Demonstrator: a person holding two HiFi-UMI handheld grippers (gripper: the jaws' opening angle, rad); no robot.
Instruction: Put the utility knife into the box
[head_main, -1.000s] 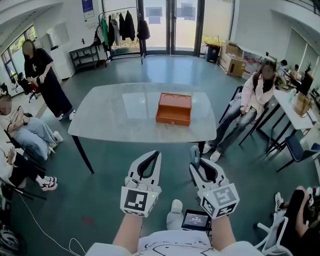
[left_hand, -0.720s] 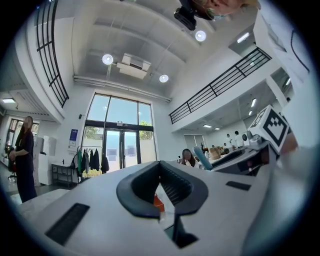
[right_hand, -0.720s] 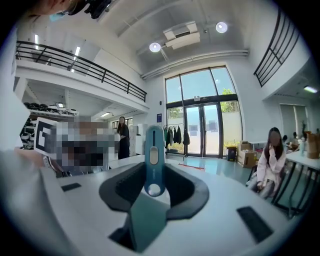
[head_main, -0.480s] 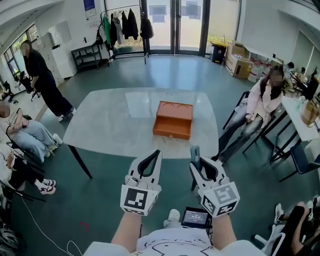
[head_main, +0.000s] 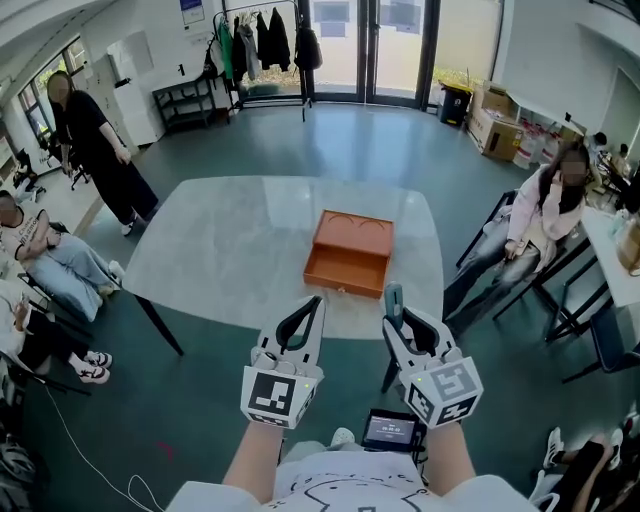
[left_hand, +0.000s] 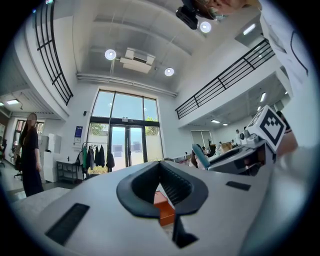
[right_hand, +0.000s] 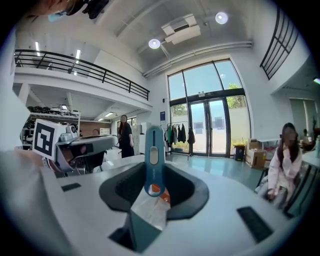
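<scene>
My right gripper pinches the blue utility knife upright; my left gripper is pressed together, empty. The orange box sits on the table.

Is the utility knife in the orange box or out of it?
Out: the right gripper holds the utility knife between its jaws, apart from the orange box on the table.
</scene>
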